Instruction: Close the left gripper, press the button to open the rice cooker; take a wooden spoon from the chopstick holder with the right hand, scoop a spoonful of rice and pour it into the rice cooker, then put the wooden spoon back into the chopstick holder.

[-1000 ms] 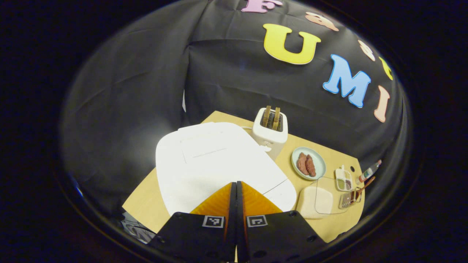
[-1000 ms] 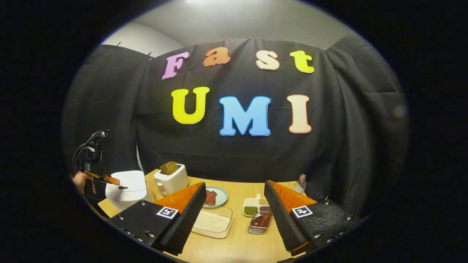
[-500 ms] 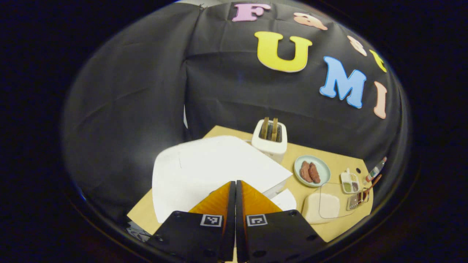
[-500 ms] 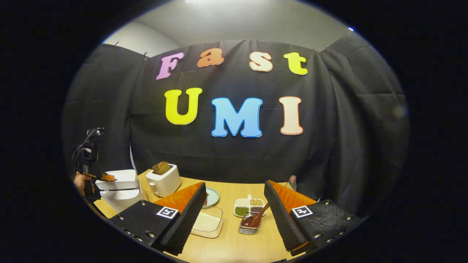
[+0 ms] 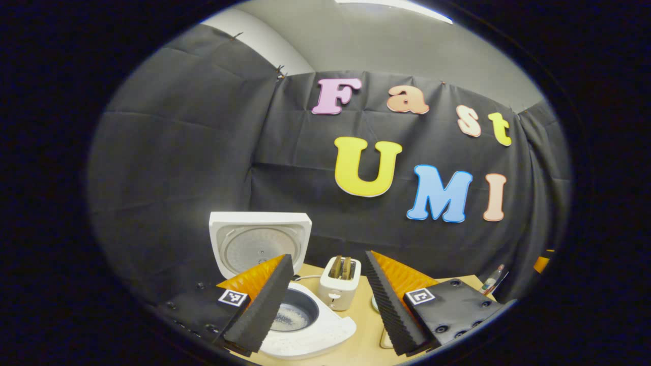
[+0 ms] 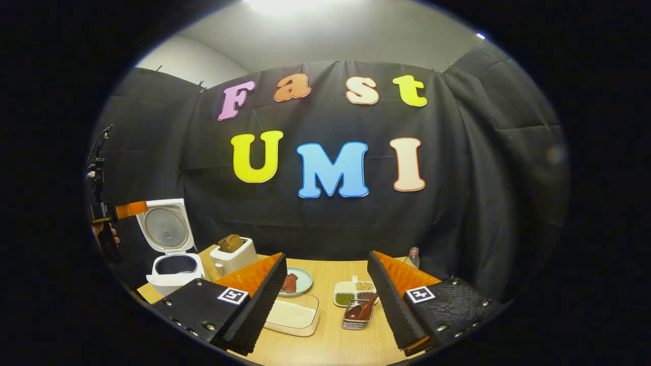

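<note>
The white rice cooker (image 5: 310, 333) stands with its lid (image 5: 259, 243) swung upright and its dark inner pot (image 5: 294, 316) showing. My left gripper (image 5: 328, 256) is open, held back from and above the cooker, with nothing between its fingers. In the right gripper view the cooker (image 6: 173, 269) sits at the table's left end, with the left gripper (image 6: 129, 209) and a hand (image 6: 104, 235) raised beside its lid. My right gripper (image 6: 326, 255) is open and empty above the table's near side. The wooden spoon (image 6: 362, 306) leans in the chopstick holder (image 6: 356, 321). A clear container of rice (image 6: 294, 314) lies left of the holder.
A white toaster (image 6: 234, 254) with bread stands just right of the cooker. Behind the rice container are a pale plate with meat (image 6: 294, 281) and a divided dish of beans (image 6: 356, 294). A small bottle (image 6: 413, 257) stands at the back right. The wooden table (image 6: 330, 345) ends near me.
The cooker's lid has sprung from flat to upright. My left gripper has pulled up and back from the cooker and gone from shut to open. The right gripper has barely moved.
</note>
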Demonstrator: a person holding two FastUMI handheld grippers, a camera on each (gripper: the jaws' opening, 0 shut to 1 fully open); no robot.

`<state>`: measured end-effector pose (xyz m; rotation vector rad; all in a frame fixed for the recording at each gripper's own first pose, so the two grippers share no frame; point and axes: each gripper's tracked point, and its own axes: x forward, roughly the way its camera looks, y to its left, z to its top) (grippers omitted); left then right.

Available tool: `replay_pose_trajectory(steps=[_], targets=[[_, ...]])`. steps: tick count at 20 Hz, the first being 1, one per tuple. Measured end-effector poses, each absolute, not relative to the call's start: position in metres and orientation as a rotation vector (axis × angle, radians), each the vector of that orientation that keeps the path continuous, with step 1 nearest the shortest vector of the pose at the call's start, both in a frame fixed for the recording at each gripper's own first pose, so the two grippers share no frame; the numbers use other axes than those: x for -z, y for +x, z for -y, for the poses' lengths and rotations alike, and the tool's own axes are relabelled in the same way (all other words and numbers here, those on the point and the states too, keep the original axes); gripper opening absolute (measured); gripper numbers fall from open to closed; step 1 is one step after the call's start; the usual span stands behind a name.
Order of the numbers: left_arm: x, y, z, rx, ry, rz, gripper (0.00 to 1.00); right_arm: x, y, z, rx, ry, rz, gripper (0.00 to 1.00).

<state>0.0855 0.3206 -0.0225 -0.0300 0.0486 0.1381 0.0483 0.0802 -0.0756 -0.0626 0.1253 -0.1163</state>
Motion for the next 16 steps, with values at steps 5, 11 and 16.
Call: replay_pose_trajectory(steps=[5,11,16], targets=[[0.014,0.065,-0.277,-0.004,-0.048,-0.004,0.96,0.082,0.046,-0.068,0.2,-0.053,-0.125,0.97],[0.036,0.065,-0.239,0.085,-0.06,-0.012,0.96,0.106,0.056,-0.021,0.347,-0.024,-0.137,0.97],[0.035,0.082,-0.205,0.08,0.013,0.027,0.98,0.145,0.087,0.027,0.356,0.05,-0.218,0.96]])
